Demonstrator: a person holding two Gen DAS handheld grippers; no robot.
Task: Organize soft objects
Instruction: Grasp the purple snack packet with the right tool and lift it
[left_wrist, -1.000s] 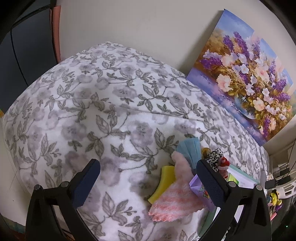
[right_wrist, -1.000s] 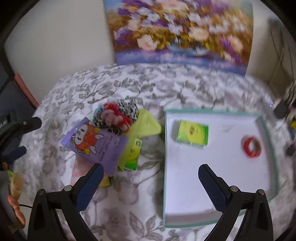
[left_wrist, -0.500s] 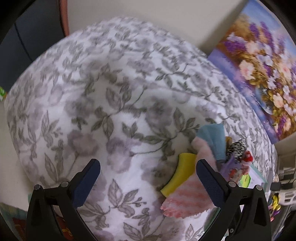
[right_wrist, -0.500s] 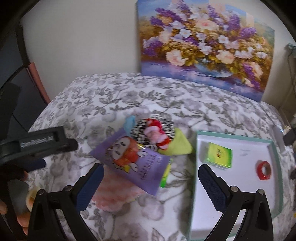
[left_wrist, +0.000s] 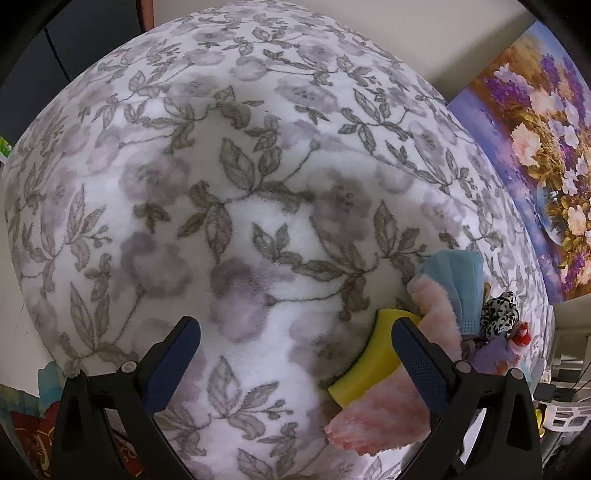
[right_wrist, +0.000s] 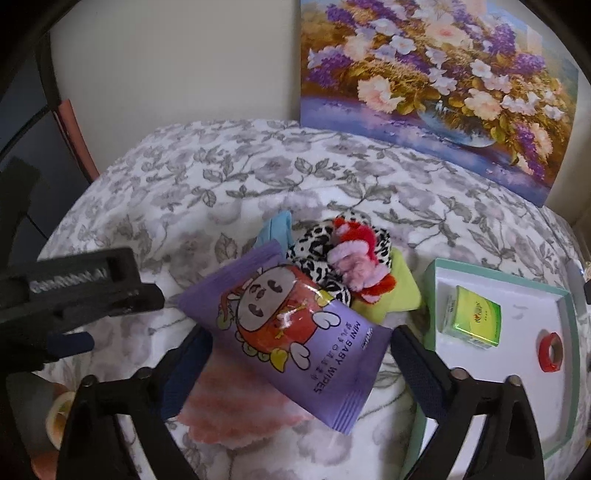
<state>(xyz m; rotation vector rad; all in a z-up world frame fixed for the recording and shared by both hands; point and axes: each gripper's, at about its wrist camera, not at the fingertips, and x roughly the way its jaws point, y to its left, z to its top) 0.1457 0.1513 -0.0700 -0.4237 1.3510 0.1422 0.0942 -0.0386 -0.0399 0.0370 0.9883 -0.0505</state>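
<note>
A pile of soft things lies on the floral blanket (right_wrist: 229, 173). A purple baby-wipes pack (right_wrist: 295, 328) lies on top of a pink striped cloth (right_wrist: 236, 410), with a leopard-print scrunchie (right_wrist: 317, 254), a red and pink scrunchie (right_wrist: 354, 258), a blue mask (right_wrist: 277, 225) and a lime cloth (right_wrist: 399, 291). My right gripper (right_wrist: 301, 356) is open, its fingers either side of the wipes pack. My left gripper (left_wrist: 295, 347) is open over bare blanket, left of a yellow sponge (left_wrist: 373, 365), the pink cloth (left_wrist: 384, 417) and the blue mask (left_wrist: 458, 277).
A white tray with a teal rim (right_wrist: 517, 406) lies at the right, holding a green box (right_wrist: 472, 317) and a red tape ring (right_wrist: 552, 350). A flower painting (right_wrist: 436, 74) leans on the wall behind. The left gripper's body (right_wrist: 74, 291) shows at the left.
My right gripper has moved left and closer, from over the tray to straddling the wipes pack. My left gripper has come lower and nearer the blanket.
</note>
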